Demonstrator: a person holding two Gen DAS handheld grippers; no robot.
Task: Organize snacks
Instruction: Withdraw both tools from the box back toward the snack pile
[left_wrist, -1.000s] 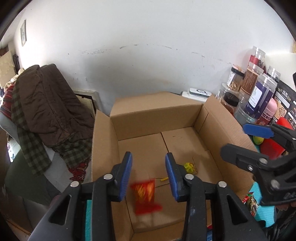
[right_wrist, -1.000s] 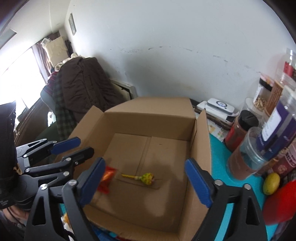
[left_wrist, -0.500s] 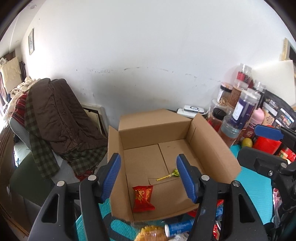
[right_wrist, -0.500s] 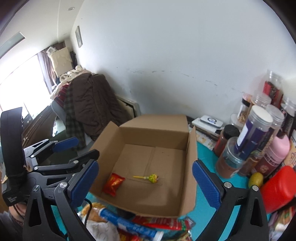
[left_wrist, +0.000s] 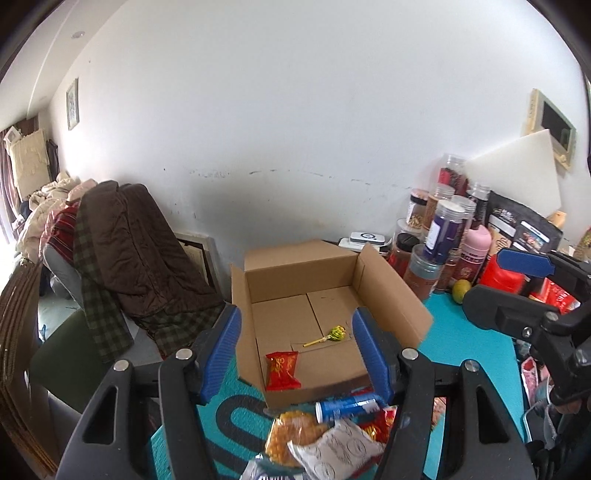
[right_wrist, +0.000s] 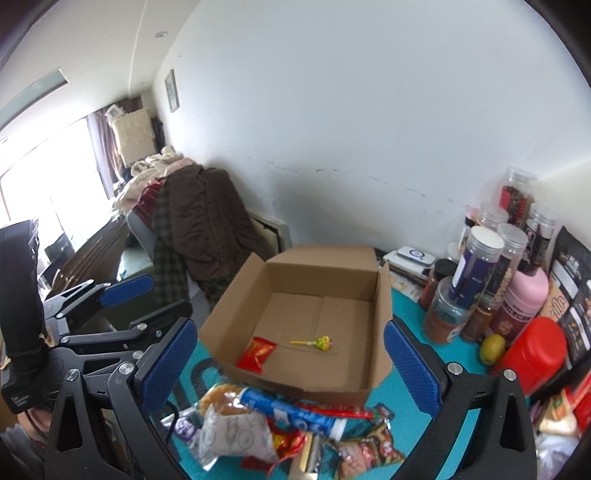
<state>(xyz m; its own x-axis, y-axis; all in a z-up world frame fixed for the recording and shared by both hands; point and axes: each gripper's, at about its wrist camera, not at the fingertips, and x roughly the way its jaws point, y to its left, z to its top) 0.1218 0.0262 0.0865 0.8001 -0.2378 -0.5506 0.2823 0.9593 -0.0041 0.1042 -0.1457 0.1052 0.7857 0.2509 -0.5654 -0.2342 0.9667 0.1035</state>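
Two snacks already lie in the cardboard box (left_wrist: 388, 291): a red packet (left_wrist: 281, 374) near its front left corner and a yellow-green lollipop (left_wrist: 334, 334) at about two o'clock from it, well apart from the packet. The rest wait in a loose pile (right_wrist: 280, 424) on the teal mat (left_wrist: 469, 354), just outside the box's near wall, at six o'clock from it.

Both tools are empty. The left gripper (left_wrist: 295, 354) has its blue pads parted with nothing between them; the right gripper (right_wrist: 288, 365) stands spread very wide, also holding nothing. Each frames the box from above and behind the pile.

My reading is that this is the gap between a drop and the next pick. What comes next calls for tipping one gripper down onto the heap, singling out one item, and closing on it without dragging neighbours along. The blue tube (right_wrist: 291, 408) lying on top looks the easiest grab; the white crinkly bag (right_wrist: 236, 432) at eight o'clock from it may slip or crumple.

As for writing, little can be read. The red packet carries a gold design, not legible. Among the jars (right_wrist: 476, 266) at two o'clock from the box, a black pouch (left_wrist: 517, 229) bears pale lettering too small to make out.
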